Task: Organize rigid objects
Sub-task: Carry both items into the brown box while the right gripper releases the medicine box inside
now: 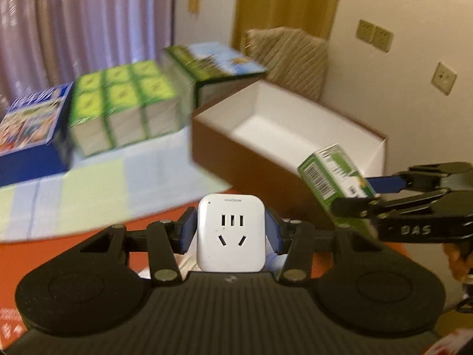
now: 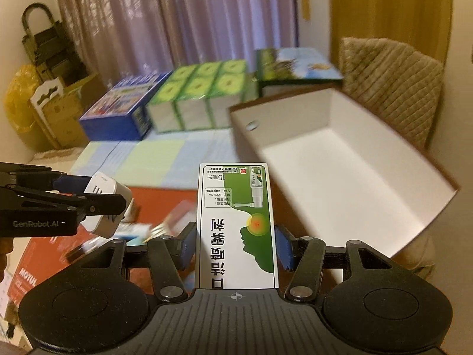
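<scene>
Both grippers are held up over the table, each carrying something.

Far left, ahead of the left gripper: a blue box (image 1: pixel 29 130) lies flat on a pale checked cloth (image 1: pixel 97 183). Just beside it on the right stands a shrink-wrapped block of green cartons (image 1: pixel 127 103), and right of that a green and blue box (image 1: pixel 212 62).

Left gripper (image 1: pixel 231 230): its blue pads (image 1: pixel 186 230) press on both sides of a white socket cube (image 1: pixel 231 238), held off the table. The cube's outlet face is turned back toward the gripper's camera.

Ahead and to the right of the left gripper: an open cardboard box (image 1: pixel 295 136), brown outside and white inside, nothing visible in it. It lies directly ahead and right of the right gripper as well.

Right gripper (image 2: pixel 236 245): pinching a tall green and white medicine carton (image 2: pixel 236 227) by its long sides, print upside down from the gripper's camera. From the left gripper's camera the carton sits over the open box's near corner.

Behind the open box: a chair with a knitted cover (image 2: pixel 390 80).

Below the grippers: an orange-red surface (image 1: pixel 44 254) with blurred small items on it.
</scene>
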Demonstrator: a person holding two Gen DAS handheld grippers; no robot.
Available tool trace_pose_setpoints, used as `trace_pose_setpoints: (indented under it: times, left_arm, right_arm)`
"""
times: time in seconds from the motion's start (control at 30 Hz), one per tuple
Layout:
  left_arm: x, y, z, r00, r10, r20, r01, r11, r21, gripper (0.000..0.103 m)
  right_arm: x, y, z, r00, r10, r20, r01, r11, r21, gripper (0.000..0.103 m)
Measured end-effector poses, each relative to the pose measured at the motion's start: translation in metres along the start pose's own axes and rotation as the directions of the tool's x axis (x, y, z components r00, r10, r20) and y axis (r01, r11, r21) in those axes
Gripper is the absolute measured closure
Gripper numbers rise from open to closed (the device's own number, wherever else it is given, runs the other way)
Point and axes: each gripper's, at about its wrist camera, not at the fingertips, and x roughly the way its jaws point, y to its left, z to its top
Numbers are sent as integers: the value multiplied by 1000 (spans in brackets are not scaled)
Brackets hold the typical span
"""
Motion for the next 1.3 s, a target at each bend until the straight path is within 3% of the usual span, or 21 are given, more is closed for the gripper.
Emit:
trace_pose_setpoints:
  times: [0.3,0.6,0.97,1.3]
  left_arm:
    - [56,-78,56,998,-68,17,67,997,24,58]
    - [119,-118,77,995,-80,-54,82,996,24,58]
    - [175,-135,69,982,-63,-180,67,997,21,58]
    - [198,-136,65,966,-75,-247,83,996,22,61]
  right_arm:
    - [-3,-91,31,999,-46,26,45,999,21,51]
    - [16,-157,42,998,-59,-5,59,998,13,51]
    - [63,-190,39,994,-59,-91,55,997,-50,51]
    - [85,-202,30,986,-79,-149,68,995,-78,51]
